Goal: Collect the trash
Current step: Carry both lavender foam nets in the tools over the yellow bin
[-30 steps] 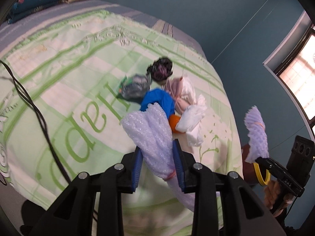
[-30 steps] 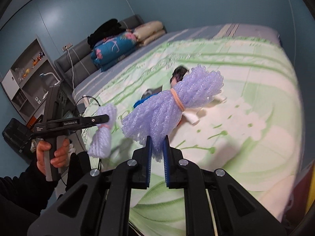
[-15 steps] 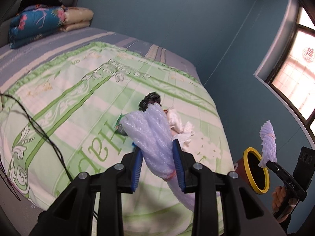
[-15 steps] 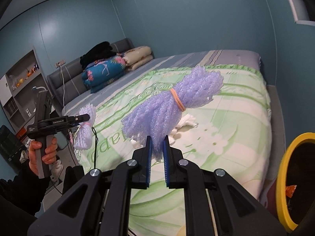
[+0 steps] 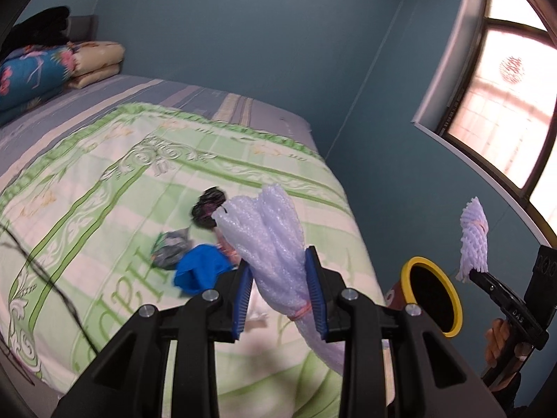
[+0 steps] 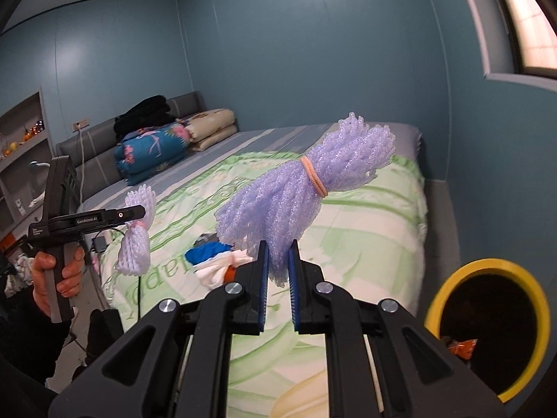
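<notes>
My view of the bed [image 5: 104, 181] with green-patterned cover, small trash pile on it, blue scrap [image 5: 200, 270], grey wrapper [image 5: 172, 247], dark bag [image 5: 207, 209], folded quilts [image 6: 156, 149] at the headboard

Two purple foam-net bundles [image 5: 268, 244] [image 6: 306, 191], each band-tied, held aloft; yellow-rimmed bin [image 6: 487, 327] beside bed, wrapper inside

A heap of trash [image 5: 198, 254] lies on the bed [image 5: 104, 181], near its foot. Folded quilts [image 6: 153, 149] sit at the head. The bin [image 6: 487, 327] stands on the floor just beside the bed's foot corner.
</notes>
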A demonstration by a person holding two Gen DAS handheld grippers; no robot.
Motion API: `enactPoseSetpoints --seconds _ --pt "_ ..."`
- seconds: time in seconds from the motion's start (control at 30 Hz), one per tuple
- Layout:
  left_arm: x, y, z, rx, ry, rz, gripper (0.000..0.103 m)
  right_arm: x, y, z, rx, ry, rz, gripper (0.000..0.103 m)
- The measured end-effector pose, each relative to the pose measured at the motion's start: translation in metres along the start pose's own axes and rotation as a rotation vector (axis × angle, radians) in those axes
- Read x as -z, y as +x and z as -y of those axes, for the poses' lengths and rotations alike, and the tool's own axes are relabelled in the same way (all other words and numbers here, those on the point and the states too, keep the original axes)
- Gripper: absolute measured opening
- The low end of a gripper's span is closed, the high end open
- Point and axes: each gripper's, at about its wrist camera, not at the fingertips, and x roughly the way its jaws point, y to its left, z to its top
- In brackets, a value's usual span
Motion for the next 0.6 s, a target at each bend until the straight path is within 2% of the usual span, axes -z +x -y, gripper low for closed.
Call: enactPoseSetpoints --seconds 0.27,0.6 --pt "-0.012 0.024 0.049 0.076 0.074 -0.017 0.028 -0.005 -0.031 0.023 0.12 0.003 0.044 0.01" --pt "-0.021 0.063 0.113 0.156 0.158 -0.051 0.028 -0.002 -0.055 0.067 0.257 0.056 0.059 0.01"
